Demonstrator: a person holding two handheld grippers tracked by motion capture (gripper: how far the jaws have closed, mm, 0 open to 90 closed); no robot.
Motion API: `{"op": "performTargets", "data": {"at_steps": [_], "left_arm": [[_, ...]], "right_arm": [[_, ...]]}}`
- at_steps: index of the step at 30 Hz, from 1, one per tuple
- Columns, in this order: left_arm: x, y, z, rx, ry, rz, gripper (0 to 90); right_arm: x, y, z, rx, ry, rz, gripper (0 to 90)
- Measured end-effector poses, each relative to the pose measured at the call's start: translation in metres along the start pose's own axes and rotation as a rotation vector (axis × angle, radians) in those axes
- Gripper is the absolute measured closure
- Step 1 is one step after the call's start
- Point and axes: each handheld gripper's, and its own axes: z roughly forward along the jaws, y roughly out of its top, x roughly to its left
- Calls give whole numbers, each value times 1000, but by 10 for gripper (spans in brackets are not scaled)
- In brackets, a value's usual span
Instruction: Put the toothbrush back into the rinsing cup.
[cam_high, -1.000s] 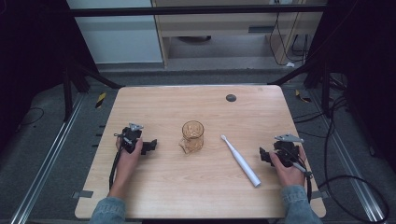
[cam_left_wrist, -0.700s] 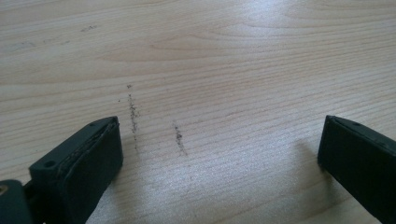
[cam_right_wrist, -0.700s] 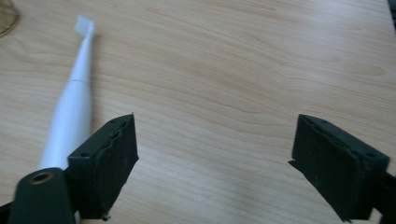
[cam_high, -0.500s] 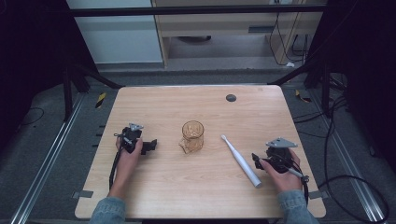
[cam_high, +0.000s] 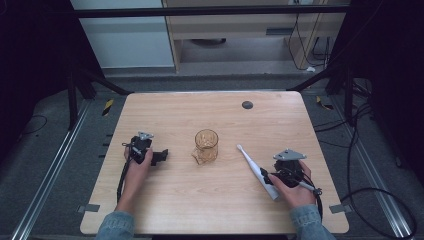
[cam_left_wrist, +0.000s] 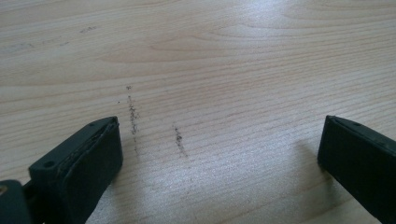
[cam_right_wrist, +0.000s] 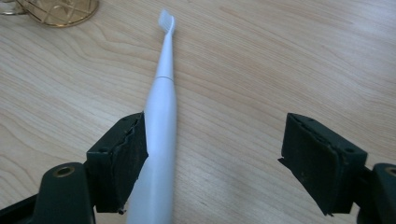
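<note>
One white toothbrush (cam_right_wrist: 161, 116) lies flat on the worktop (cam_high: 210, 200) between your right gripper's (cam_right_wrist: 215, 154) jaws, which have just been closing yet stand spread, one jaw touching its handle. Your left gripper's (cam_left_wrist: 219, 158) jaws stand spread over bare wood.

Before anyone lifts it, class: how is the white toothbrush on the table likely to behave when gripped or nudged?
The toothbrush looks like hard, smooth plastic, so it would probably stay stiff but could slip between the pads. Its handle seems round, so a sideways nudge from the right gripper may roll it. The handle is much thicker than the neck, so it likely tips handle-down if lifted by the neck.
</note>
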Motion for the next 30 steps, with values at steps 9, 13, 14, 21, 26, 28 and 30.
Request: {"op": "performTargets", "data": {"at_steps": [9, 13, 14, 21, 26, 28, 30], "left_arm": [[1, 1, 1, 0, -3, 1, 0], [2, 2, 2, -1, -6, 3, 0], [2, 2, 2, -1, -6, 3, 0], [2, 3, 3, -1, -5, 3, 0], [2, 3, 3, -2, -5, 2, 0], [2, 3, 3, -2, -5, 3, 0], [2, 3, 3, -2, -5, 2, 0]], "right_arm": [[9, 13, -3, 34, 14, -36, 264], [15, 23, -2, 65, 24, -79, 304], [15, 25, -2, 70, 28, -83, 315], [21, 36, 14, 147, 54, -131, 362], [25, 40, 27, 180, 77, -147, 382], [27, 41, 32, 198, 83, -153, 388], [28, 40, 37, 213, 86, -153, 396]]}}
